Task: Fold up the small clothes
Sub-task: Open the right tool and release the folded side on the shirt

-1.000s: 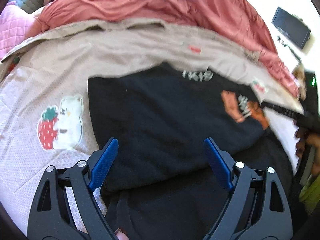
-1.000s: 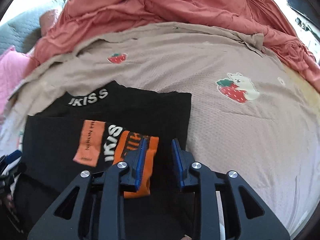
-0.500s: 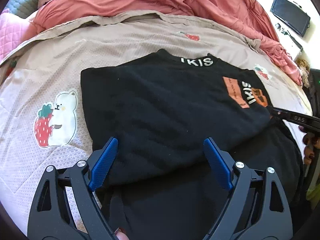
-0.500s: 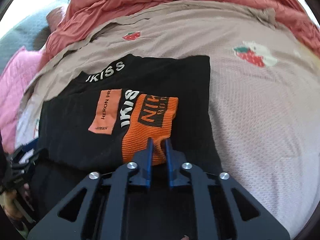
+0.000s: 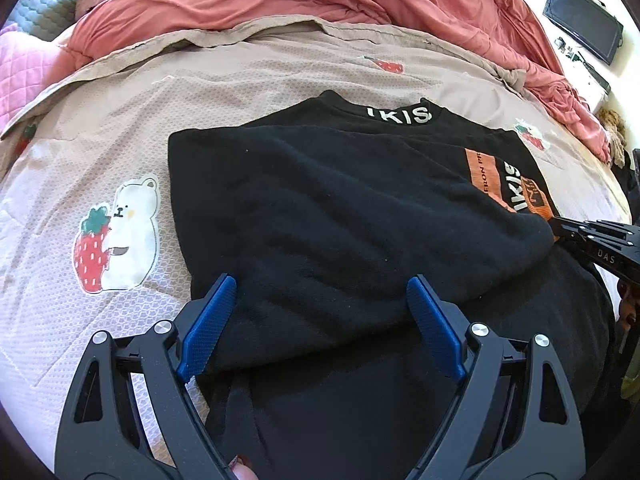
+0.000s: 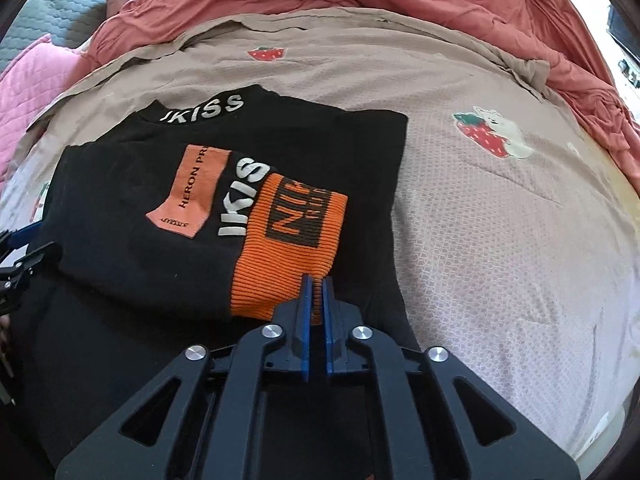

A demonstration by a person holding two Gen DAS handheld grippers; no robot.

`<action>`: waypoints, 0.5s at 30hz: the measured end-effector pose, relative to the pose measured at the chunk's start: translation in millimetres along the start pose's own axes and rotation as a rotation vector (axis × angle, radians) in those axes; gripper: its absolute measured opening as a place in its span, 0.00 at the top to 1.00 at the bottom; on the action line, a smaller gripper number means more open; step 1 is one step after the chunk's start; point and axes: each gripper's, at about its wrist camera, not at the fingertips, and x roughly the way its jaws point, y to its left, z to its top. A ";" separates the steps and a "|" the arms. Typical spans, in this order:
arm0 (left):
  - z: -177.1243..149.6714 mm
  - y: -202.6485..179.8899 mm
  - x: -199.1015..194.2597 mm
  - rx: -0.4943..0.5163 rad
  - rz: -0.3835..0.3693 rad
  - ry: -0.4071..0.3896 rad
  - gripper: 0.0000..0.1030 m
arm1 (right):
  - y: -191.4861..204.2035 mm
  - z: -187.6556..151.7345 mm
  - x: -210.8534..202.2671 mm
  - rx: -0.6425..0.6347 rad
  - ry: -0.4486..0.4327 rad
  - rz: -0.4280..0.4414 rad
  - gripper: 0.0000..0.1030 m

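- Right wrist view: our right gripper (image 6: 315, 284) is clenched on the orange cuff (image 6: 288, 240) of the black sweater (image 6: 132, 248).
- Our left gripper (image 5: 320, 320) hangs spread wide above the sweater, gripping nothing, on the bed (image 5: 100, 128).

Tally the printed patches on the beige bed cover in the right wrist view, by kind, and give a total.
Lone strawberry: 1
Bear with strawberry: 1
Total on the cover: 2; a third patch at the left edge is mostly hidden by the black sweater.
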 end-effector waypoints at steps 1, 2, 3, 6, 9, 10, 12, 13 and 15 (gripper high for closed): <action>1.4 -0.2 -3.3 -0.008 -0.005 -0.007 0.22 | -1.6 0.7 -2.8 0.012 -0.001 -0.003 0.82; 3.8 -0.1 -9.8 -0.019 -0.021 -0.027 0.22 | -3.8 0.9 -7.0 0.029 -0.010 -0.005 0.79; 7.0 -0.3 -19.7 -0.026 -0.043 -0.061 0.22 | -6.4 1.6 -12.4 0.046 -0.025 0.006 0.79; 10.9 -6.3 -34.7 -0.002 -0.064 -0.119 0.22 | -3.2 4.7 -27.3 0.047 -0.087 0.022 0.77; 9.5 -14.4 -31.1 0.037 -0.067 -0.111 0.22 | 11.6 10.4 -35.9 0.004 -0.126 0.057 0.67; 7.2 -17.6 -26.4 0.053 -0.060 -0.098 0.22 | 18.3 12.5 -36.5 -0.015 -0.129 0.062 0.66; 3.4 -23.5 -14.8 0.087 -0.044 -0.058 0.22 | 30.1 16.7 -35.7 -0.038 -0.131 0.080 0.65; 1.9 -25.6 -11.5 0.099 -0.034 -0.046 0.22 | 34.5 17.9 -35.1 -0.045 -0.129 0.085 0.62; 0.9 -30.2 -6.1 0.130 -0.009 -0.024 0.22 | 43.6 20.7 -30.4 -0.059 -0.119 0.093 0.62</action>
